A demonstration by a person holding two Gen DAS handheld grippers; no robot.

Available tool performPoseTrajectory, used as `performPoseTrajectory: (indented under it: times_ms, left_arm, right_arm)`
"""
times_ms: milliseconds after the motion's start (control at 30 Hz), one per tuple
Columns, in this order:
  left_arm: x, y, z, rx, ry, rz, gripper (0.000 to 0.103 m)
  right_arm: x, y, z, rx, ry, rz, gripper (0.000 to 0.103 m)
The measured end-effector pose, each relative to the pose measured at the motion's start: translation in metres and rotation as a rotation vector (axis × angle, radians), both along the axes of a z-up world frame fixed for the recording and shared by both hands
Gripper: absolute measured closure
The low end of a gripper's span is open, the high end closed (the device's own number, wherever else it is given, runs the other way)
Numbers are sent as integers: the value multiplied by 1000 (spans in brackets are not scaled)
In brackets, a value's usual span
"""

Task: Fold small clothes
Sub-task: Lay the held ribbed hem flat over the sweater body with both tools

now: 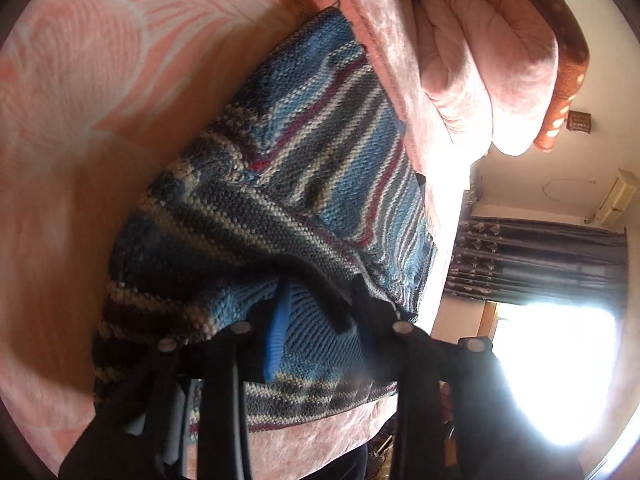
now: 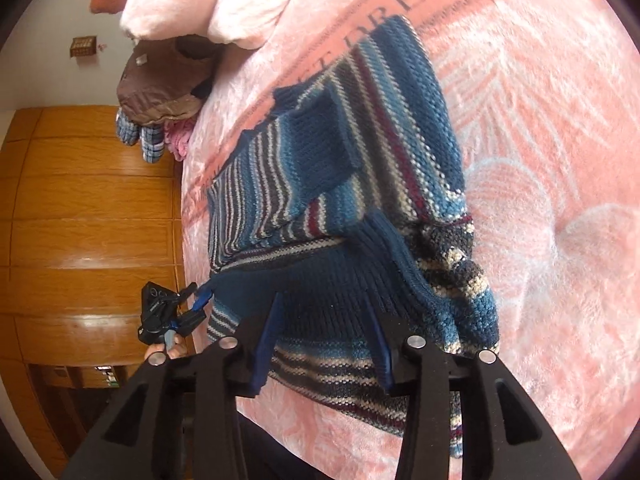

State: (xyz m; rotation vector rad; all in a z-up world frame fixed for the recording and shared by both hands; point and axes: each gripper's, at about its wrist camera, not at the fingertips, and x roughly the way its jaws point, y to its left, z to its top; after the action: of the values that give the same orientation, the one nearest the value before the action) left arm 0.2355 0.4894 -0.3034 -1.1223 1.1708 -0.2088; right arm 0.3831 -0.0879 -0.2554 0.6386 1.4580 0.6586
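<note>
Both grippers' fingers stand apart over the near hem of a striped knit sweater [image 2: 340,208]: right gripper [image 2: 324,340], left gripper [image 1: 320,320]. Partly folded on the pink blanket [image 2: 540,160], it appears to need further folds; folded bedding [image 1: 480,60] lies beyond.

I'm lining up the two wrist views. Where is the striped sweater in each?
Left wrist: sweater fills the centre, running down to the left gripper.
Right wrist: sweater sits centre, above the right gripper.
Shared landmark: the pink blanket underneath.
</note>
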Motion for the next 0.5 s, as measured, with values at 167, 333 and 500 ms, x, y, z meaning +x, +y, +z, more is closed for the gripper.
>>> performPoseTrajectory:
  times_ms: [167,333,500]
  left_arm:
    - [17,-13,21,220,-56,-178,50]
    - [41,-42,13,389,-60,-379,50]
    - [53,-54,1,479,-48,-481,44]
  right_arm:
    - [-1,4,22,-102,-122,97,58]
    - [1,11,-2,-184,-123,146,58]
    - [1,24,-31,-261,-124,196,58]
